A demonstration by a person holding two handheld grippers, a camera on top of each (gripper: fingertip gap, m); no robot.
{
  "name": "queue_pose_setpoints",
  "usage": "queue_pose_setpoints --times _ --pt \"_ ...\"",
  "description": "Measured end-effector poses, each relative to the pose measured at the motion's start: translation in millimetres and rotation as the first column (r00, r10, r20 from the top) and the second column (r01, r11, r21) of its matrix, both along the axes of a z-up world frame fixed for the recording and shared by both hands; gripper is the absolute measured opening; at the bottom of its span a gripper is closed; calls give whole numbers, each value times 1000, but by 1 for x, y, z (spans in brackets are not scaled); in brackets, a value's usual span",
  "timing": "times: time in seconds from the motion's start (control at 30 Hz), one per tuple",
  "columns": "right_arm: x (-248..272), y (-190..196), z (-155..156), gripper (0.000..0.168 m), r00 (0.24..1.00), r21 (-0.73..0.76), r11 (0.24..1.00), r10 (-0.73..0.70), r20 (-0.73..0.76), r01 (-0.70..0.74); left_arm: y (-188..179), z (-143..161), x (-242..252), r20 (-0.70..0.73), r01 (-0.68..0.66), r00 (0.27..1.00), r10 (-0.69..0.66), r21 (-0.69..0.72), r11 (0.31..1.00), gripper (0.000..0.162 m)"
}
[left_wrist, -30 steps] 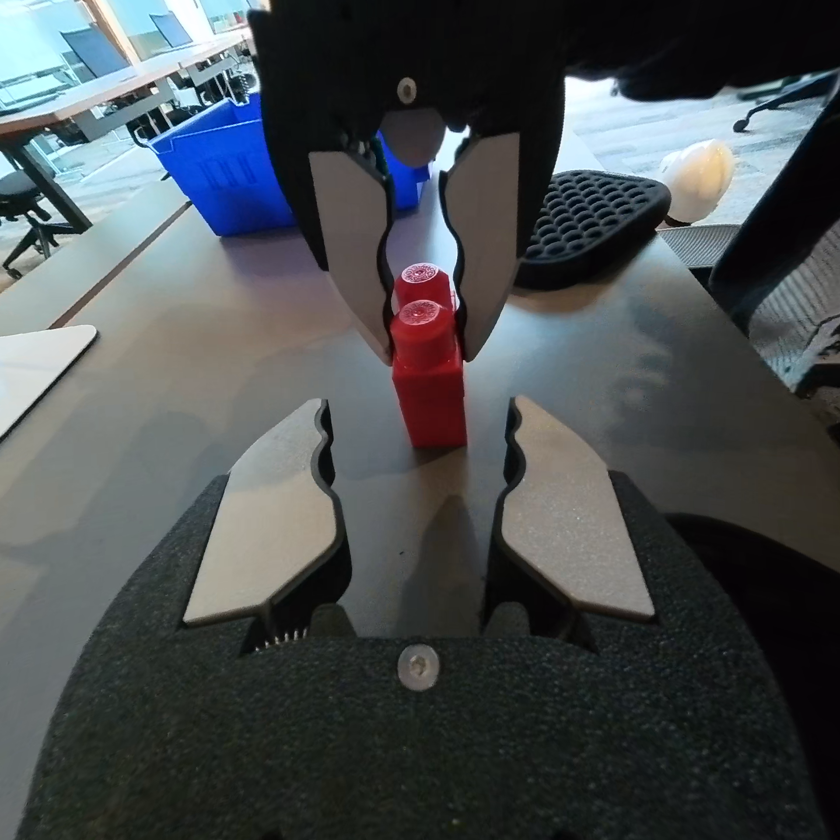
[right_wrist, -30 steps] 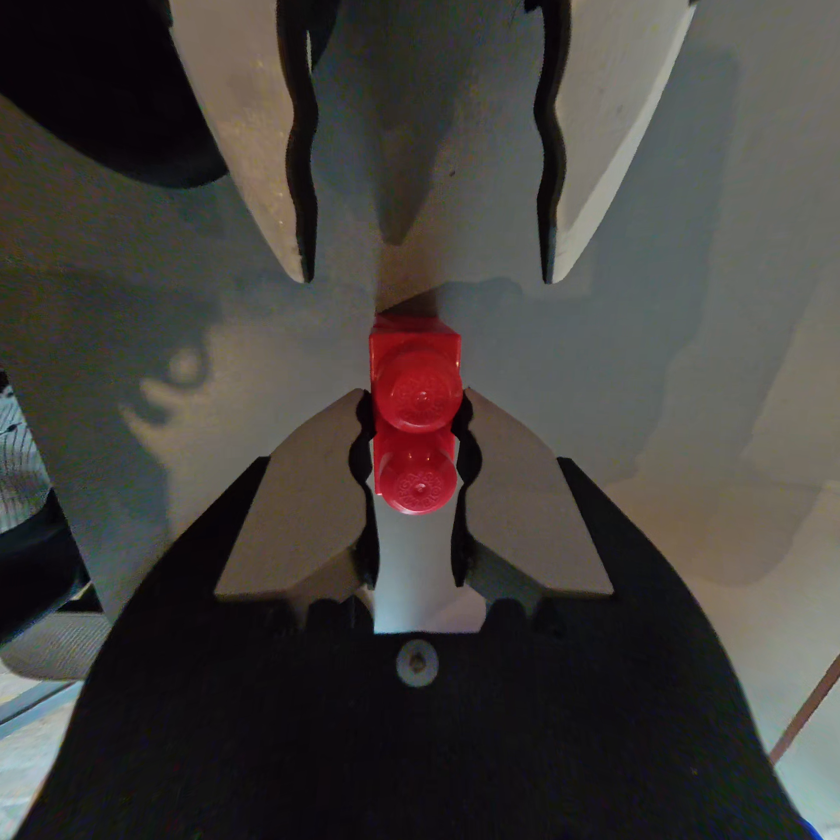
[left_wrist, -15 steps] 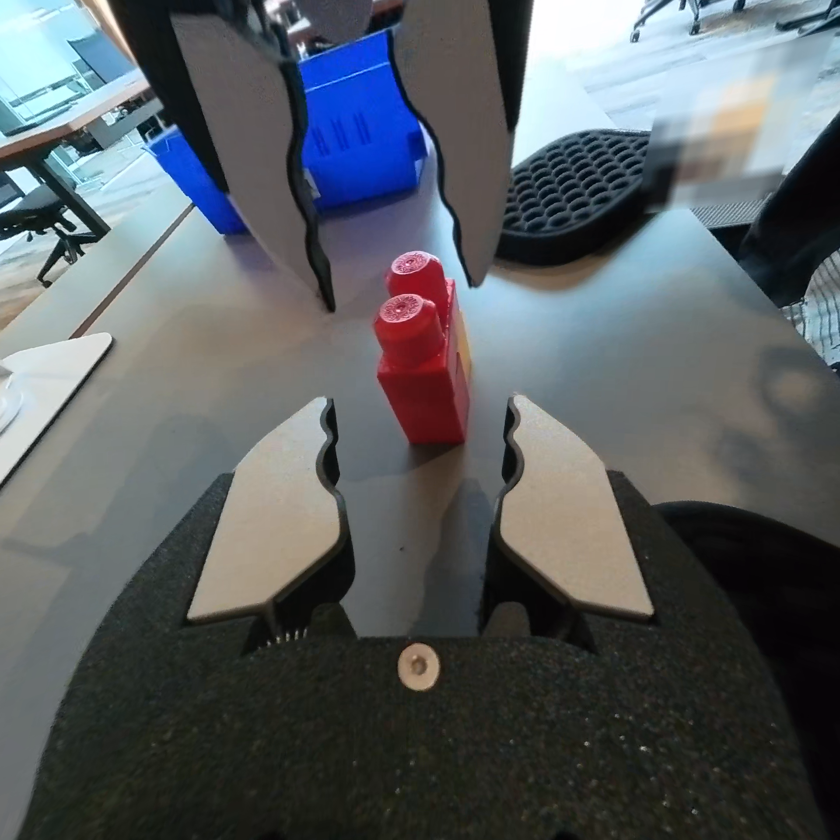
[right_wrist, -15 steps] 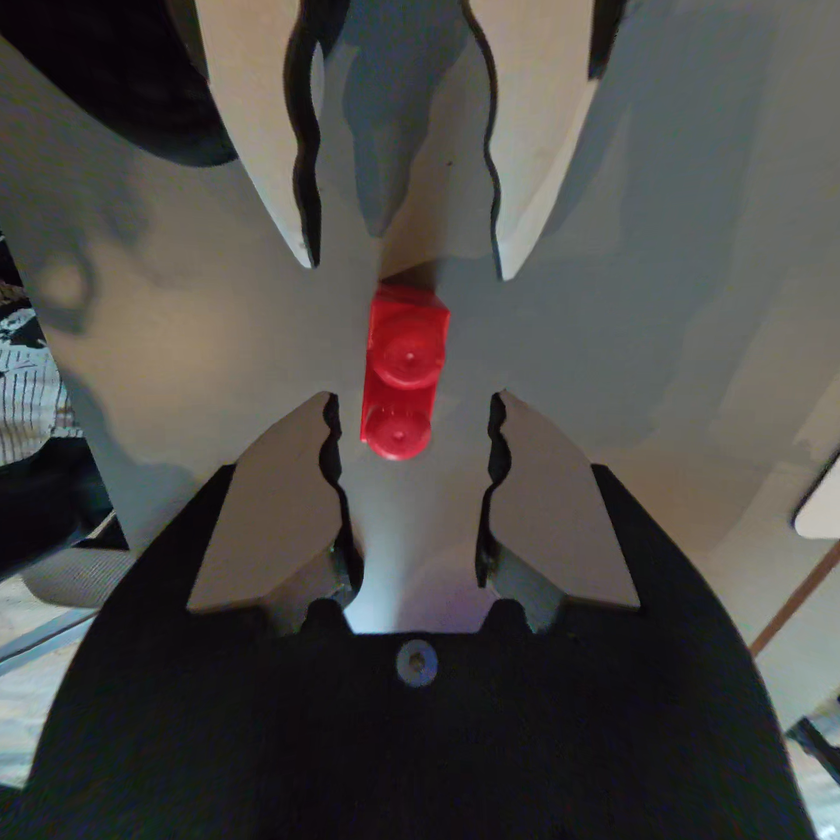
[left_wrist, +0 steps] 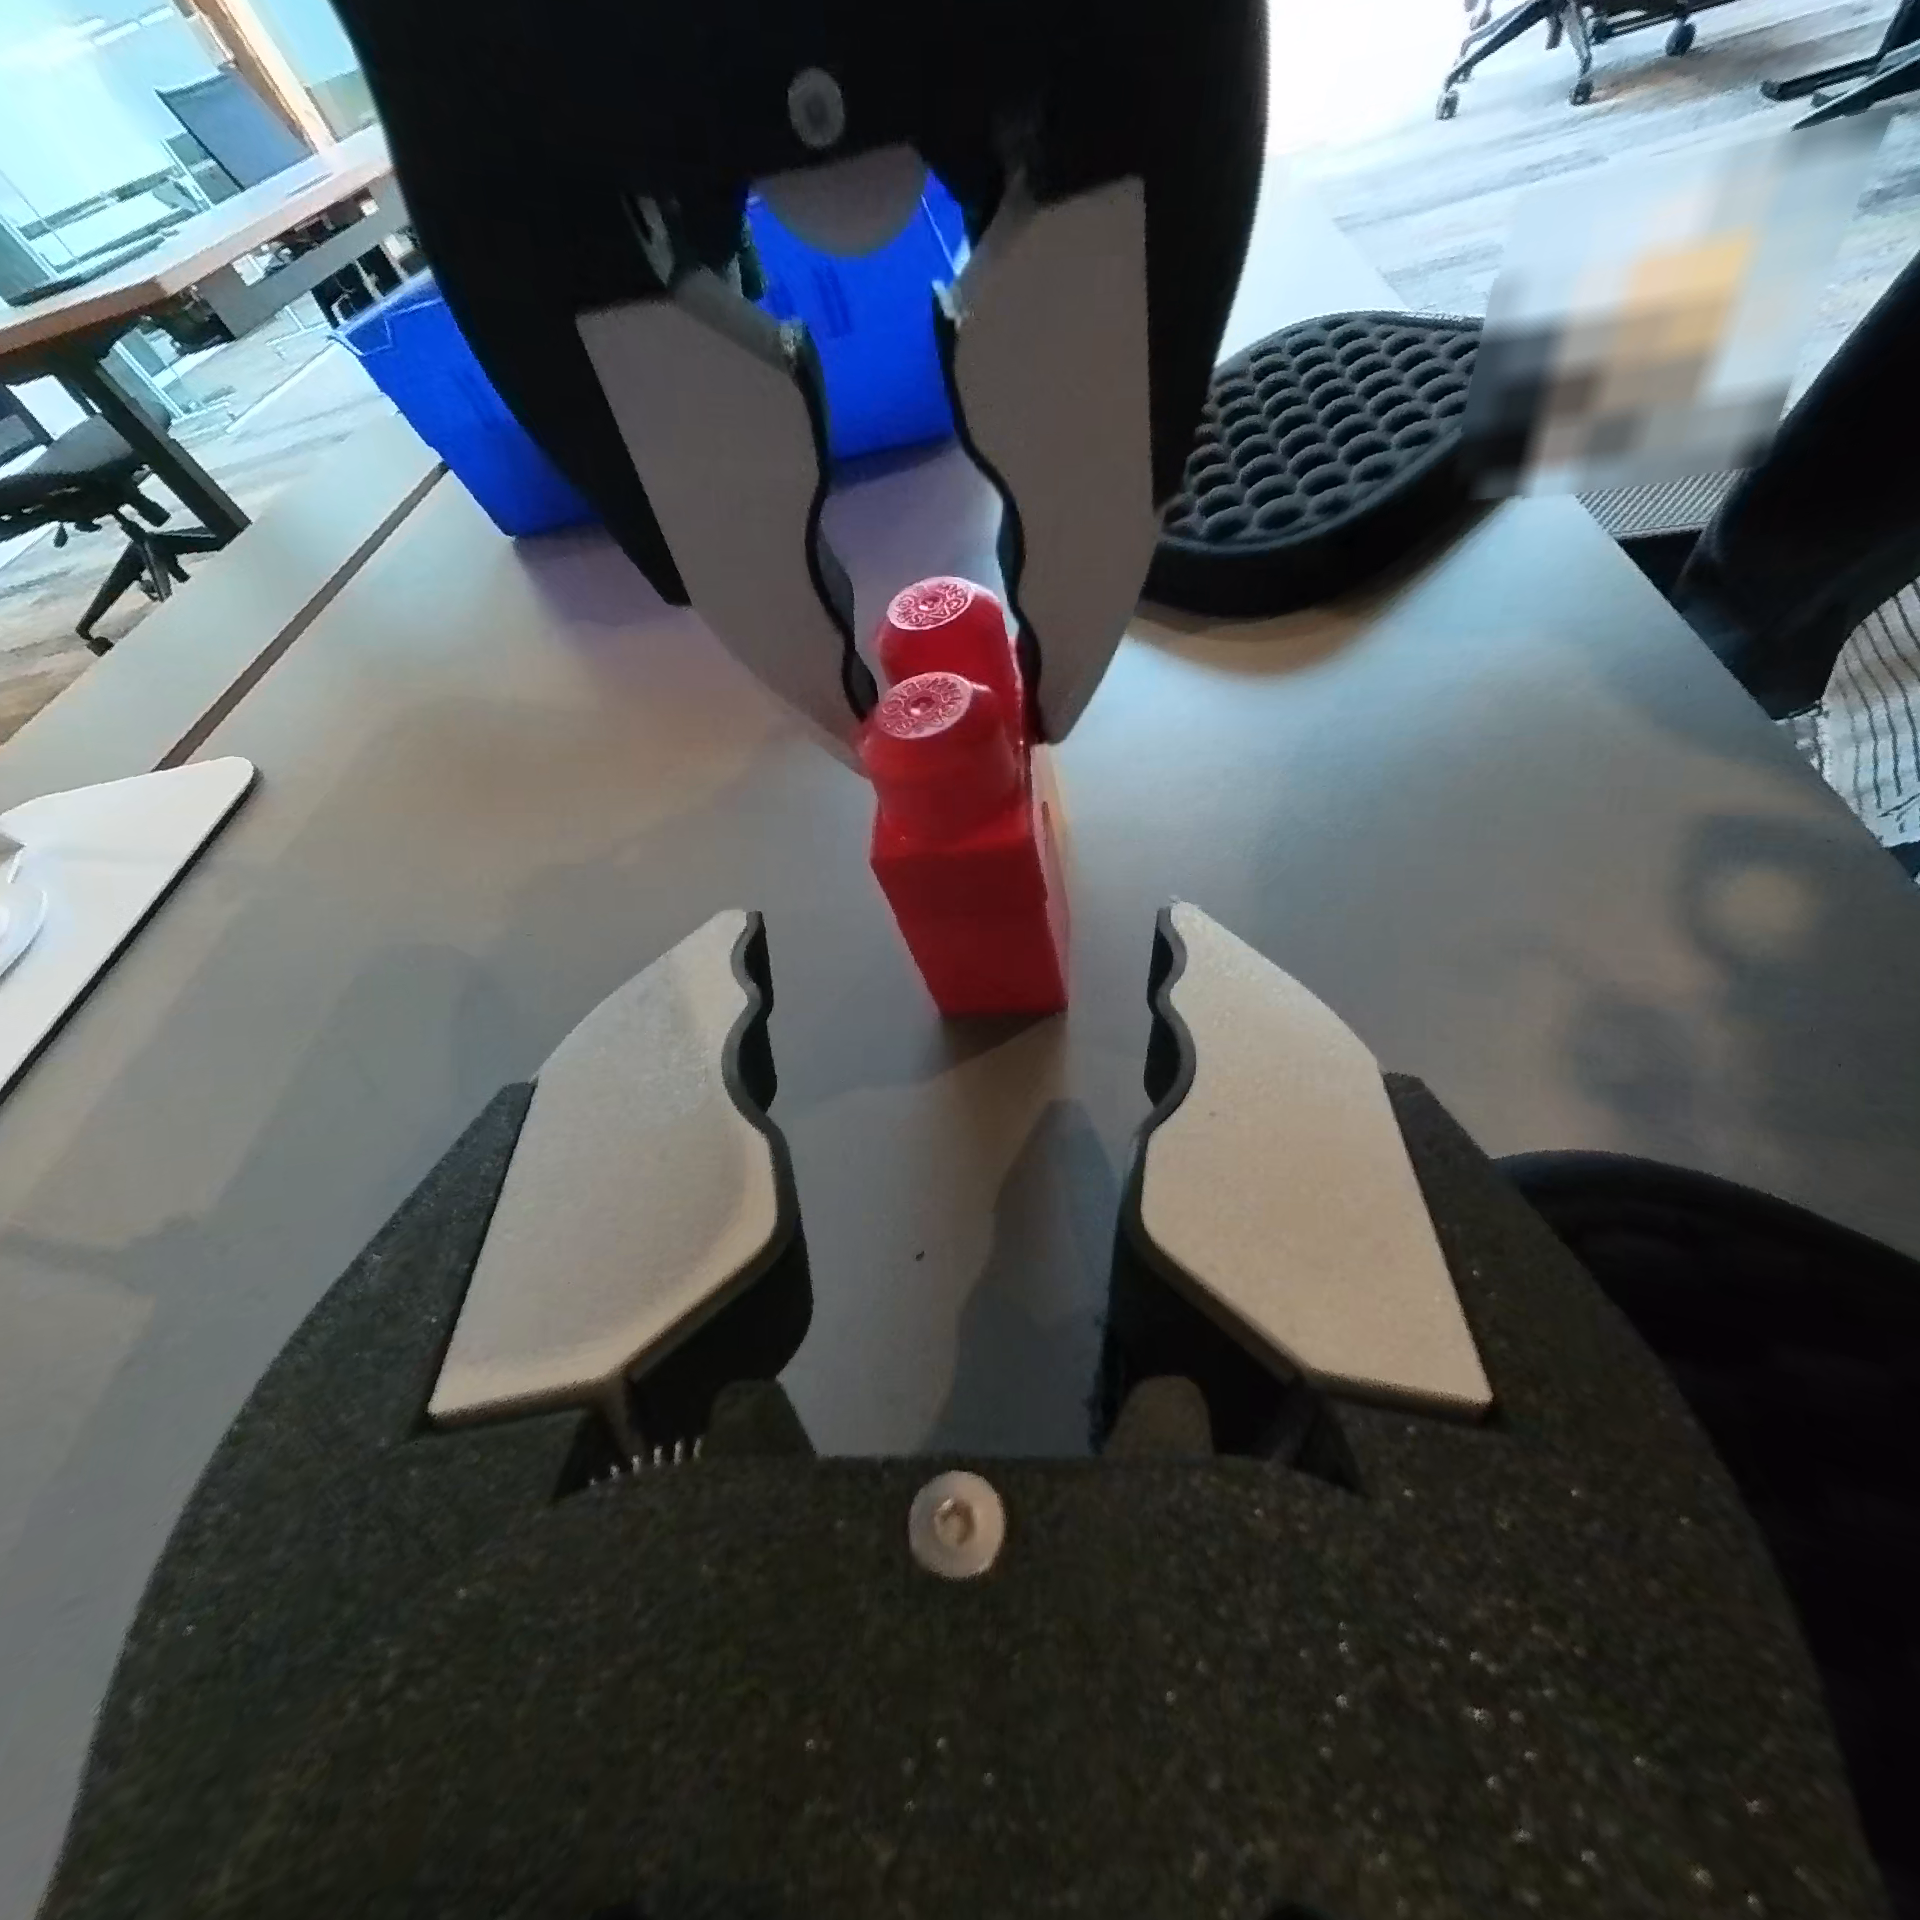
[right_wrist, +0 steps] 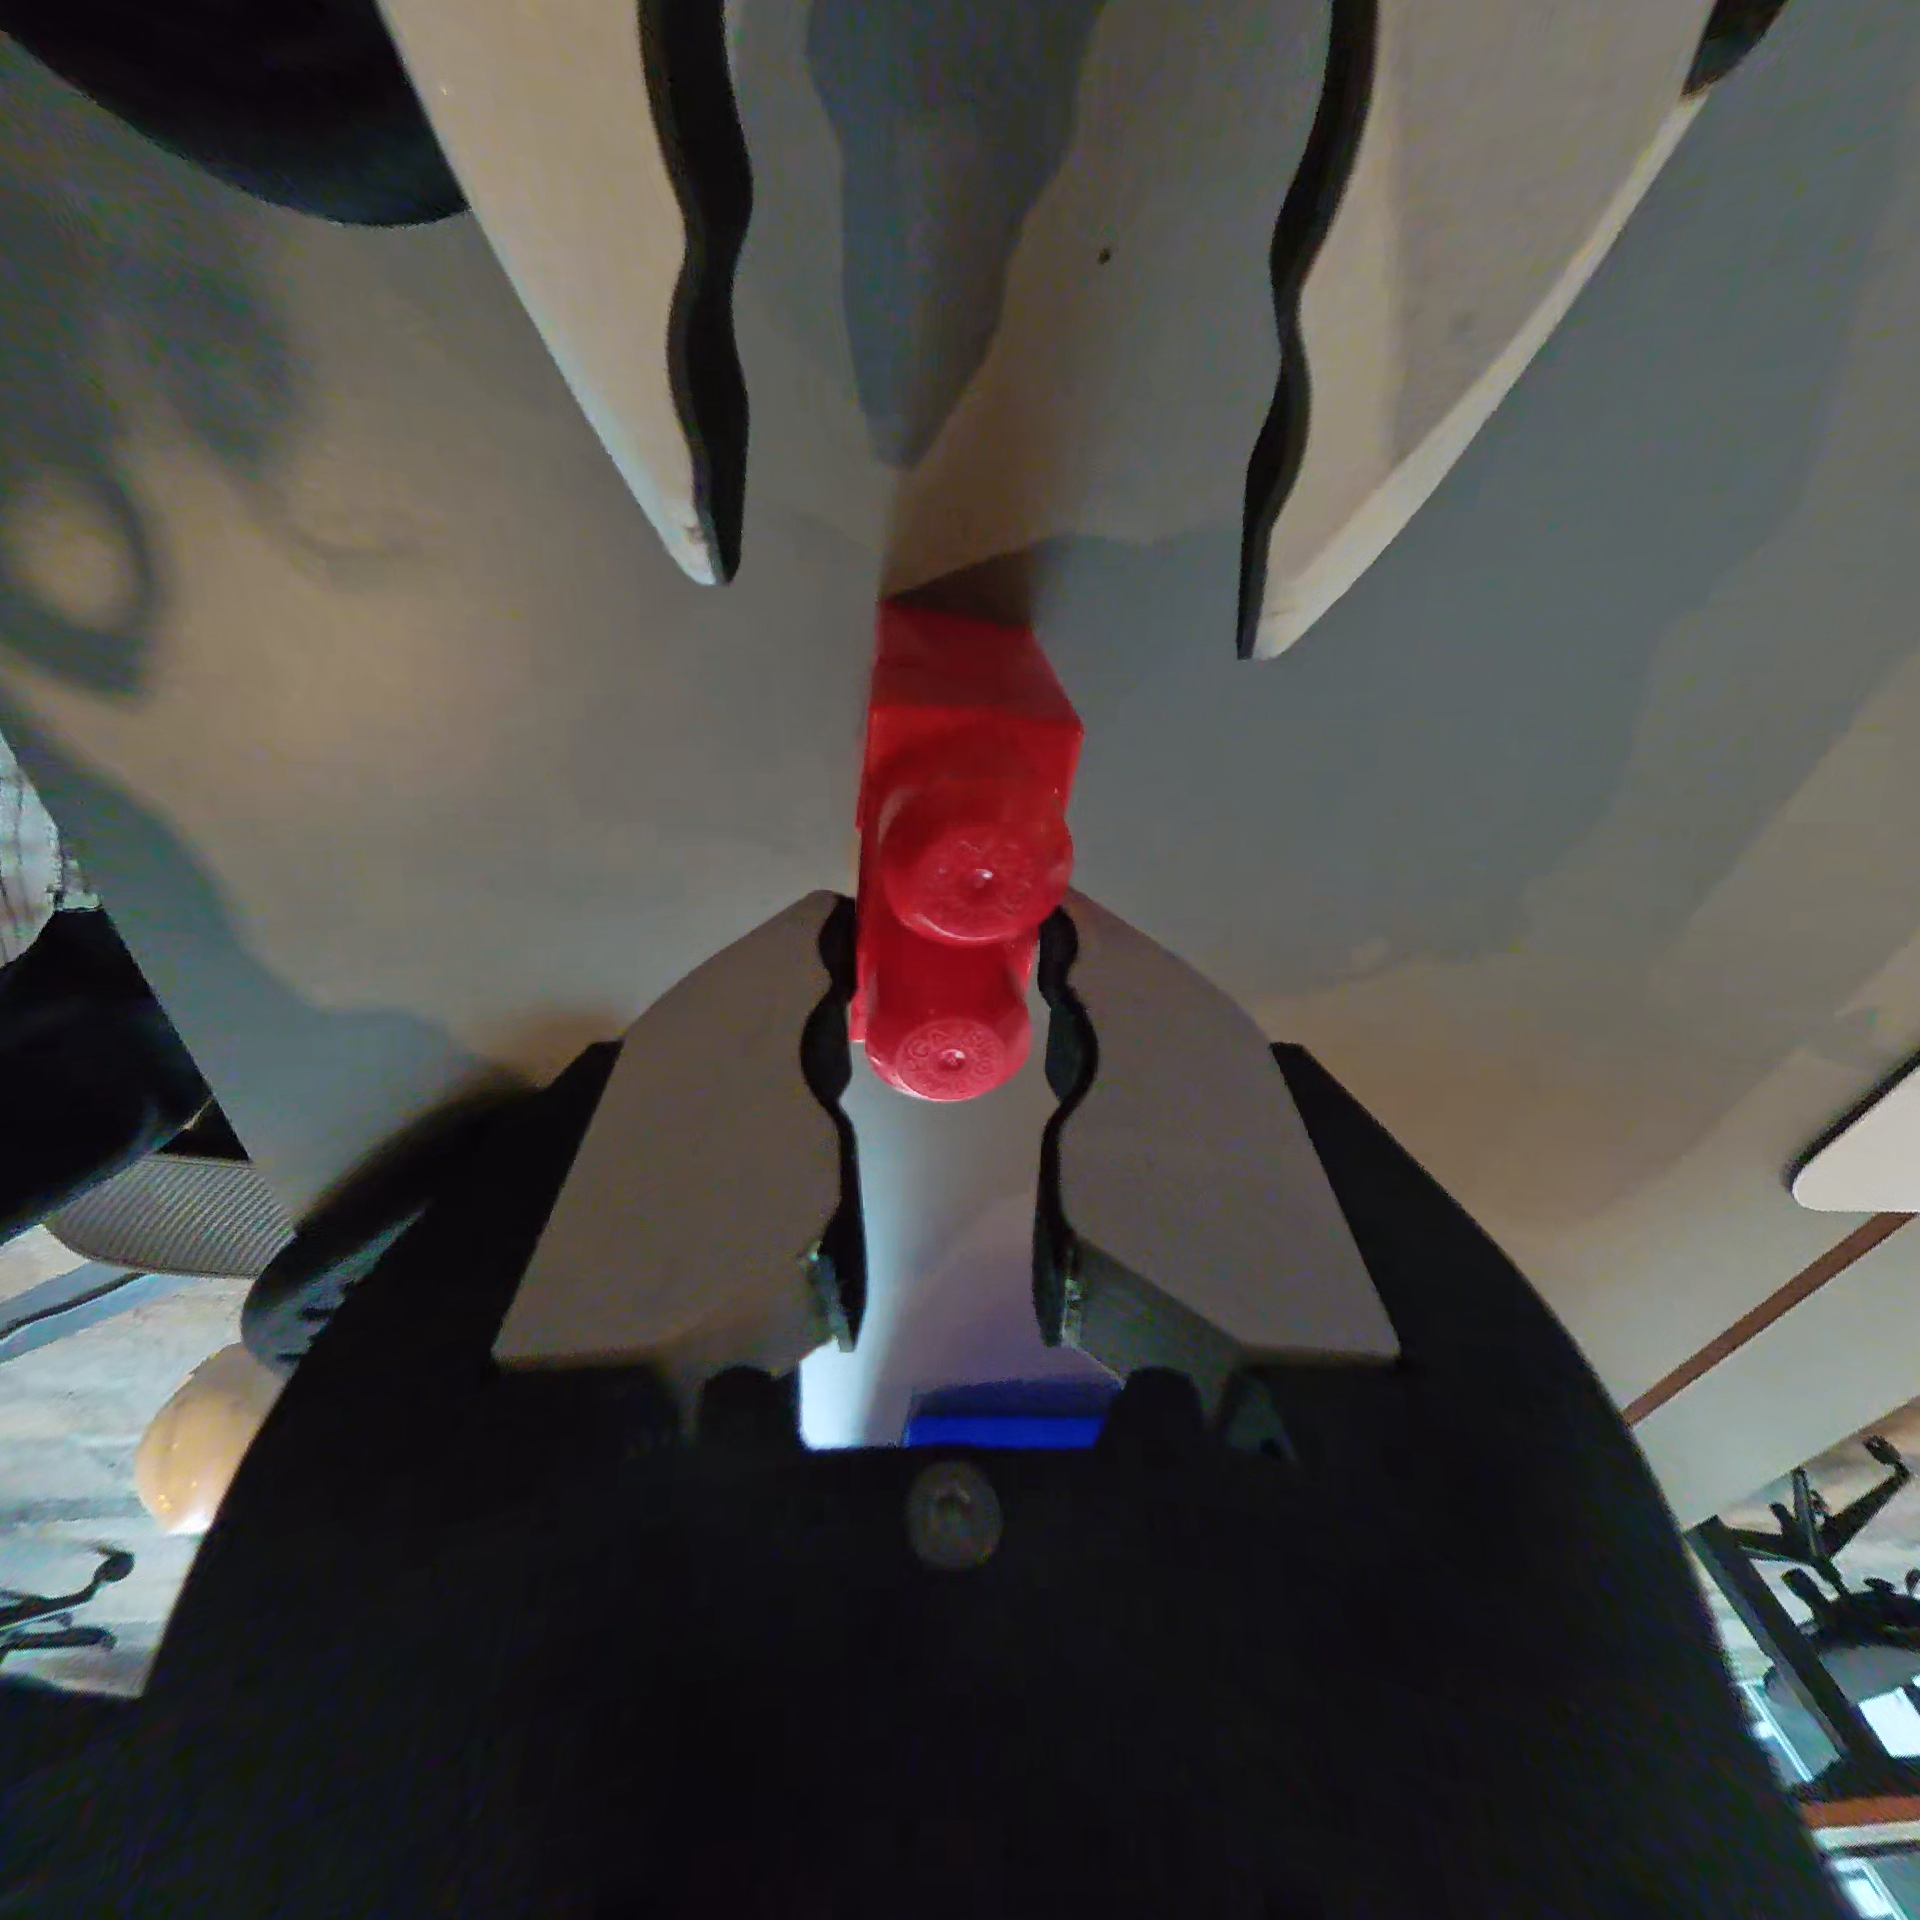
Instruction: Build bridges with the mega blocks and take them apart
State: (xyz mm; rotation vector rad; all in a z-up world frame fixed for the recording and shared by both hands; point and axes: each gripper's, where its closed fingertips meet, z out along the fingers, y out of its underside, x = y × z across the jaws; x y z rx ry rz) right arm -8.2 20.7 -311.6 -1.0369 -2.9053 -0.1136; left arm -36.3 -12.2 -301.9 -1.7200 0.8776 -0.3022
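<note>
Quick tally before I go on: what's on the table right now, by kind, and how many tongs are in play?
Red mega block: 1
Blue bin: 1
Black honeycomb cushion: 1
White board: 1
Tongs: 2, left tongs open, right tongs shut on the block's studs
Total: 6

Setting: open-plan office.
Upper left of left wrist view: long desks (left_wrist: 208, 249), wheeled office chairs (left_wrist: 83, 488), glass partitions (left_wrist: 94, 135); more chairs (left_wrist: 1558, 42) upper right, carpeted floor.
</note>
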Motion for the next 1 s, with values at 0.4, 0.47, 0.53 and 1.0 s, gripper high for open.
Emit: queue_pose_setpoints --times 0.4,0.47,0.53,1.0 --pt "36 78 77 33 962 -12 970 -241 -131 241 1 1 -2 11 -12 1000 12 0 1000 70" --pt "56 112 95 33 930 15 940 -335 -153 341 1 1 -2 10 -14 1000 14 1 1000 70" --pt "80 149 110 33 881 39 891 -441 -169 453 1 1 -2 12 -16 1000 16 1 1000 70" --pt "222 281 94 33 514 5 521 -840 -173 853 2 4 -4 35 -27 999 27 9 1000 69"
